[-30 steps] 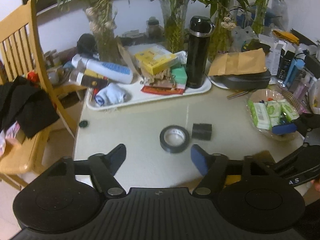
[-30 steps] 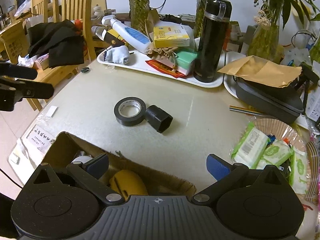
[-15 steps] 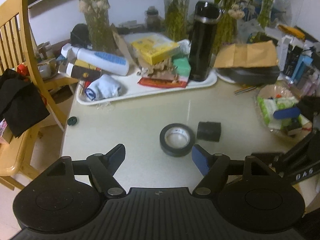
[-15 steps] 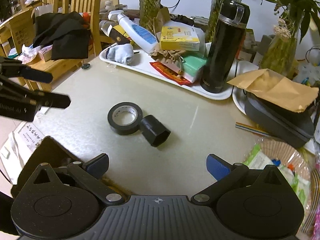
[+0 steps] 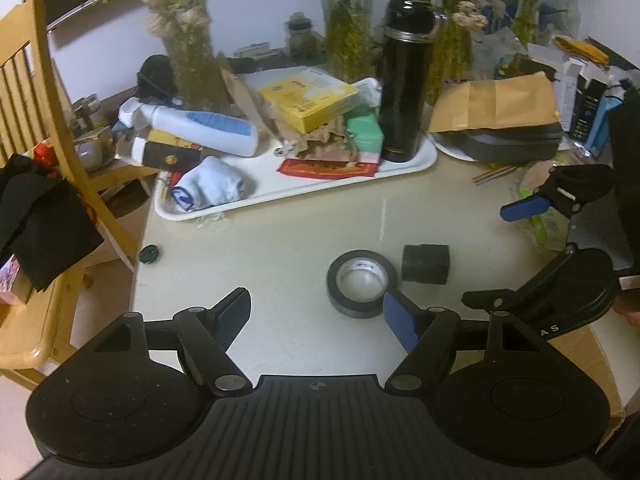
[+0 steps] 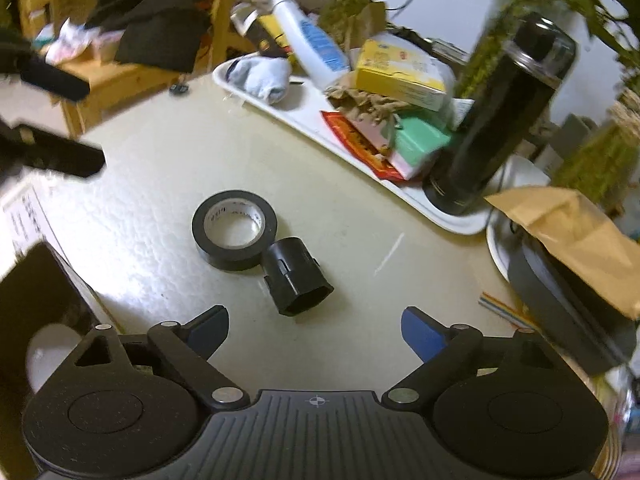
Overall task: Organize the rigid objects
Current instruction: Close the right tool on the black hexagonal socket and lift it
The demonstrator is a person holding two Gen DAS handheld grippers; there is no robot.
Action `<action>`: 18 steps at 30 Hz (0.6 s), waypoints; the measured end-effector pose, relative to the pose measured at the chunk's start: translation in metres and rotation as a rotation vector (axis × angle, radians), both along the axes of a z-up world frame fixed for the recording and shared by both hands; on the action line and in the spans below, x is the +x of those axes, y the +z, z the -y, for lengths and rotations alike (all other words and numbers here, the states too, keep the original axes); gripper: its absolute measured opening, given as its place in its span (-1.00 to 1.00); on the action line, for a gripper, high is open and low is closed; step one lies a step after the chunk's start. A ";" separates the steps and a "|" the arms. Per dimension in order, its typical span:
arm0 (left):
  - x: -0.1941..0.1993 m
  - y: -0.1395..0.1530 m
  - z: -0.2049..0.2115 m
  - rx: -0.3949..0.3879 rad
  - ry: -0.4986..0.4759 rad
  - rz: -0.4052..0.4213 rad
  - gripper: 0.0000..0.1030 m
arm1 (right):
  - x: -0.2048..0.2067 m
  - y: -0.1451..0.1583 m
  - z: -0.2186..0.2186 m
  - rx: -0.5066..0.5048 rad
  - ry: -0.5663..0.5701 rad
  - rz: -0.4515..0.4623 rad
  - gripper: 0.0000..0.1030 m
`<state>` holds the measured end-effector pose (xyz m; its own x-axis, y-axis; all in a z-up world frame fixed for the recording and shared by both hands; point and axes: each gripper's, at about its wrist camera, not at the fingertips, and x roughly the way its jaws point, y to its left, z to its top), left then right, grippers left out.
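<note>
Black cap (image 6: 298, 276) on side by tape roll (image 6: 234, 229), open end twd right-wrist cam.

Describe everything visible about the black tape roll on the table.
The black tape roll lies flat on the pale table, hole up, with a whitish printed inner core and a glossy black outer wrap. A short black plastic socket piece lies on its side against the roll's rim or just short of it. No gripper touches the roll.
</note>
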<state>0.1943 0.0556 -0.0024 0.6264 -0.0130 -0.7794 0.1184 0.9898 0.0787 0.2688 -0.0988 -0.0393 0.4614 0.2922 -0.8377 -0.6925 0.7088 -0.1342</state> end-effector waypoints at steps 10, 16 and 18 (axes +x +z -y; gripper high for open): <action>0.007 0.005 -0.018 -0.082 0.084 -0.037 0.41 | 0.011 -0.024 -0.027 -0.105 0.111 0.027 0.47; 0.008 0.003 -0.008 -0.050 0.039 -0.046 0.41 | 0.013 -0.038 -0.045 -0.169 0.153 0.061 0.34; 0.008 0.002 -0.007 -0.046 0.041 -0.051 0.41 | 0.014 -0.043 -0.050 -0.188 0.165 0.064 0.27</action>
<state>0.2025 0.0628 -0.0008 0.5868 -0.0249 -0.8094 0.0801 0.9964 0.0275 0.2830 -0.0490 -0.0822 0.4746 0.2101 -0.8548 -0.7825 0.5454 -0.3004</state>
